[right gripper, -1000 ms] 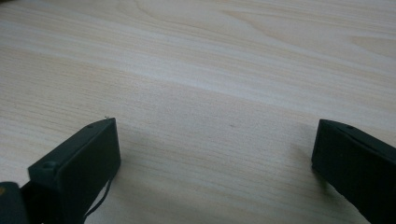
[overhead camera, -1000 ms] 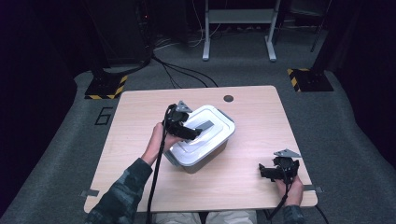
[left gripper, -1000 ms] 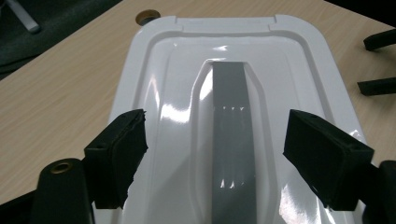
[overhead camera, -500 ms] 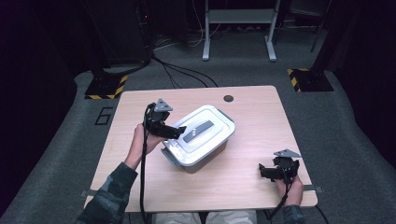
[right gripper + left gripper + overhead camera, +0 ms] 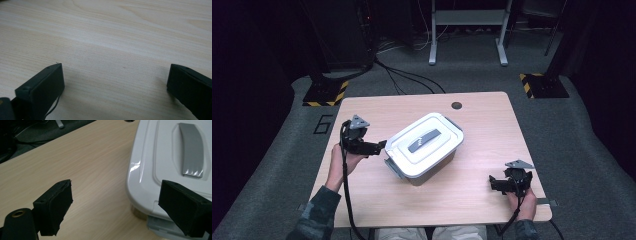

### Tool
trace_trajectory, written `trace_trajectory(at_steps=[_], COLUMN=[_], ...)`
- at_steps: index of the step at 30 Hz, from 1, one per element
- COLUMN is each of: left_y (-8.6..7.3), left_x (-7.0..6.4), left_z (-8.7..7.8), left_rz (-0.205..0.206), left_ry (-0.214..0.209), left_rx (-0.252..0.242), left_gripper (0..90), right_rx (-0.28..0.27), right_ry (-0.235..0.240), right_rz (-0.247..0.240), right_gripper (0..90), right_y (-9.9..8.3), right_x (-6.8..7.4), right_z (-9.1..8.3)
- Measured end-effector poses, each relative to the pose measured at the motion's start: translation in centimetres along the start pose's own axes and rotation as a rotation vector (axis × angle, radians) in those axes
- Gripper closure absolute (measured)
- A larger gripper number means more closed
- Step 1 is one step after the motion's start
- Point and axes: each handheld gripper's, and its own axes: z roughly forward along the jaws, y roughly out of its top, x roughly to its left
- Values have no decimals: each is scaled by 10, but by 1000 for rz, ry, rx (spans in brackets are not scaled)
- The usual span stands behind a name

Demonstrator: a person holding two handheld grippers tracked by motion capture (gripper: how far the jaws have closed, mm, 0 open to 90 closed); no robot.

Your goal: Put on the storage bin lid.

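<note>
While lid sits shut, white box [image 5: 424,151], left gripper [image 5: 379,146] beside, jaws apart

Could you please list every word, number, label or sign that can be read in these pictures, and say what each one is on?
"6": a dark outlined numeral on the grey floor just beyond the table's far left corner.
No other readable text: the white lidded box, its grey handle and both grippers bear no lettering that can be made out.
</note>
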Motion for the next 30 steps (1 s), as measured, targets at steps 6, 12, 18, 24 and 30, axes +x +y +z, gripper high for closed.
trace_trajectory(at_steps=[6, 12, 18, 24, 30], left_y=[-31, -70, -109, -142, -169], left_x=[13, 26, 37, 45, 45], left_z=[-1, 7, 15, 25, 33], left_rz=[-65, -154, -209, -246, -250], left_ry=[40, 70, 109, 137, 189], left_rx=[10, 32, 28, 70, 97], left_gripper=[115, 115, 97, 59, 41], right_rx=[0, 0, 1, 1, 0], right_ry=[0, 0, 0, 0, 0], right_rz=[0, -1, -2, -3, -2], right_gripper=[2, 2, 2, 2, 2], right_y=[0, 0, 0, 0, 0], right_x=[0, 0, 0, 0, 0], right_z=[0, 0, 0, 0, 0])
